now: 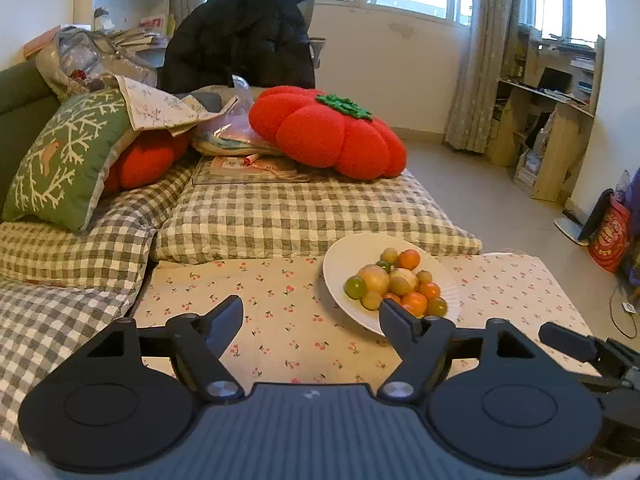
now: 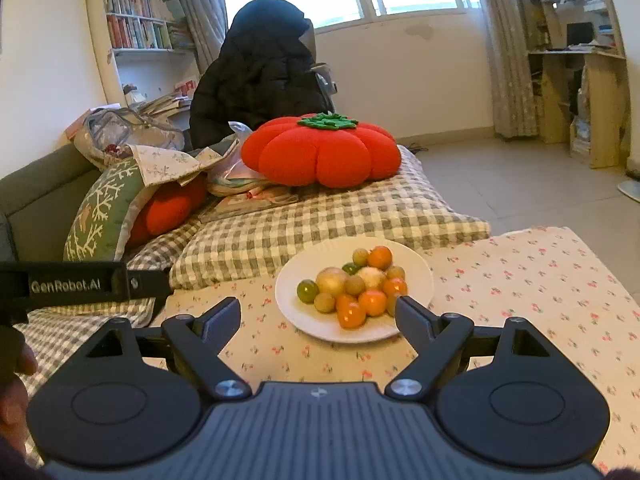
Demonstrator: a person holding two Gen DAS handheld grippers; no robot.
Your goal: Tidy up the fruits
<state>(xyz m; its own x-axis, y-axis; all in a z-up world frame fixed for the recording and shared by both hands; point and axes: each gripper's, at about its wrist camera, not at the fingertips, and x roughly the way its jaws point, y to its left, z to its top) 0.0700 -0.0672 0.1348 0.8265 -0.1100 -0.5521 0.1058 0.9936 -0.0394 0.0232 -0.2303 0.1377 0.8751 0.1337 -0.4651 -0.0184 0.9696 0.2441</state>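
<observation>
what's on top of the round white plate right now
The round white plate holds a heap of small orange, green and tan fruits. The plate surface beneath the heap is hidden.

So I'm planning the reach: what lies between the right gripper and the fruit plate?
Only bare cherry-print cloth, seen in the right wrist view, separates the open right gripper from the plate.

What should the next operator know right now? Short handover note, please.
Left gripper: open, empty, low over the cloth, left of the plate.
Right gripper: open, empty, aimed at the plate's near rim.
Fruits: all heaped on the white plate, on the cherry-print cloth.
Done: nothing visibly sorted.
Left: grasp and organize every fruit; no second container in view.
</observation>
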